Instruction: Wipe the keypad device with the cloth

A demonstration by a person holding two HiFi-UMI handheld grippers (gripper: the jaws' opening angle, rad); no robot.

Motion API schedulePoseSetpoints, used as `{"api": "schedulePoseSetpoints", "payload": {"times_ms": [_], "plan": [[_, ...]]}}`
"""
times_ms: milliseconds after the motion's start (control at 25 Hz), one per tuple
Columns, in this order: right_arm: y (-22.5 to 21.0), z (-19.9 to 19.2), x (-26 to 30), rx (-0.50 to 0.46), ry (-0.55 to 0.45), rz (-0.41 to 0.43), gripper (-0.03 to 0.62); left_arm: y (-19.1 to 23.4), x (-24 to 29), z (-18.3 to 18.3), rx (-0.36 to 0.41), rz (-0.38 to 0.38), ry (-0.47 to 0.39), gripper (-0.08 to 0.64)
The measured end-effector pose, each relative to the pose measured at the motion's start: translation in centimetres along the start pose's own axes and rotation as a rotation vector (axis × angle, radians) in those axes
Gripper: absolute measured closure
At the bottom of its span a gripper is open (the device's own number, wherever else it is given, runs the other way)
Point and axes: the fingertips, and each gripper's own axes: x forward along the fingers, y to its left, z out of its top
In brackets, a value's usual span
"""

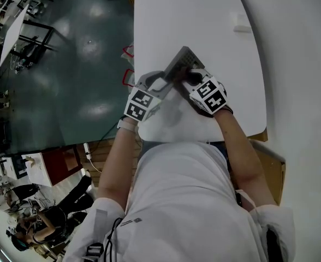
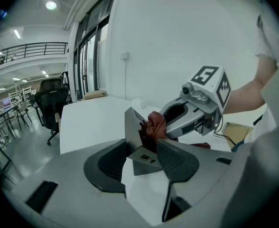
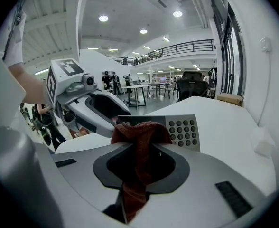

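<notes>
Left gripper (image 2: 145, 152) clamps the keypad device (image 1: 183, 60) by its lower end, tilted up over the white table (image 1: 204, 15), while right gripper (image 3: 142, 151) pinches the red cloth (image 3: 140, 136) against its face; hard rubbing likely twists device out of that narrow hold.

1 white desk (image 1: 204, 21). 1 grey keypad device (image 3: 183, 131). 1 red cloth (image 3: 138, 133). 1 small white item (image 1: 242, 23) at the desk's far side. 2 grippers: left gripper (image 2: 146, 152) & right gripper (image 3: 142, 152), each w/ 1 marker cube (image 1: 140, 103). 1 black office chair (image 2: 49, 99) in bkgd.
</notes>
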Motion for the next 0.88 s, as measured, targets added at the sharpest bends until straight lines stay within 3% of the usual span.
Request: {"api": "schedulePoseSetpoints", "payload": {"times_ms": [880], "plan": [[-0.3,-6.0,-1.3,0.087,0.111,-0.031,0.515,-0.1,0.0,-0.3,0.004,-0.006,0.021,0.365]]}}
